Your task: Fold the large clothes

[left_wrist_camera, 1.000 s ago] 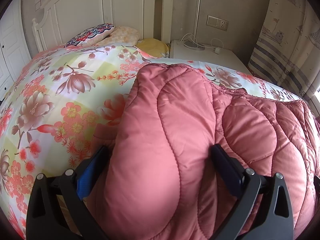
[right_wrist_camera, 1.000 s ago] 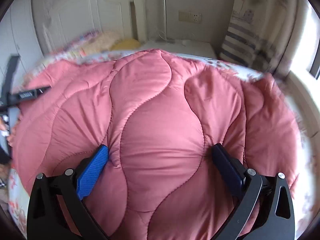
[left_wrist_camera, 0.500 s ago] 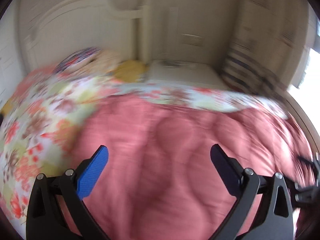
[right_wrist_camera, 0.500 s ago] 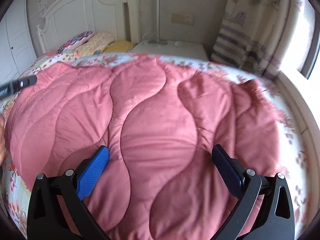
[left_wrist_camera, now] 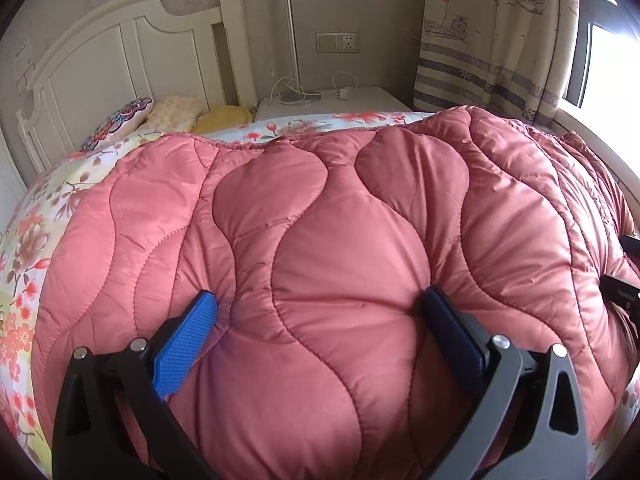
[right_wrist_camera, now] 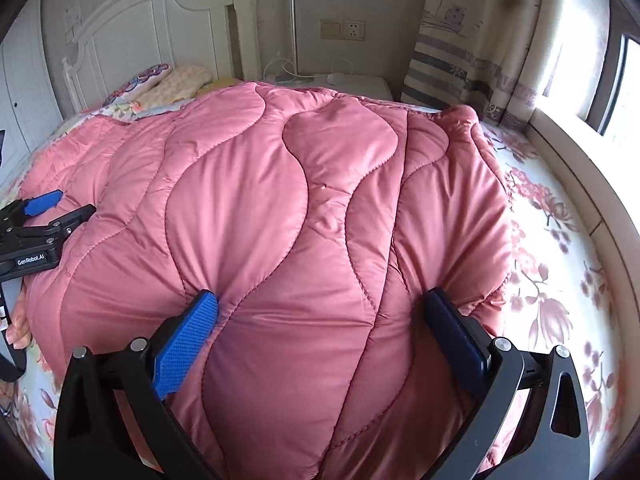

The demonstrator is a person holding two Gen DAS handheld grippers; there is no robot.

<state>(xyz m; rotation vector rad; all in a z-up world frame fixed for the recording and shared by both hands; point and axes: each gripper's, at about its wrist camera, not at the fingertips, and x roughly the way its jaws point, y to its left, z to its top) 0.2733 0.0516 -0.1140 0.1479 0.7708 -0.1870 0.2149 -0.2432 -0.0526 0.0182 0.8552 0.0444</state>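
Pink quilt (left_wrist_camera: 340, 240) over floral bedsheet (right_wrist_camera: 560, 240)

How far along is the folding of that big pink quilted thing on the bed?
Early. The pink quilted garment lies spread across the floral bed, bunched, no neat fold visible. Left gripper and right gripper straddle its near edge, jaws wide. The folding itself remains.

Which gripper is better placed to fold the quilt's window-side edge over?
Right, probably. The right gripper sits by the pink quilt's window-side edge; the left gripper is open over its middle.
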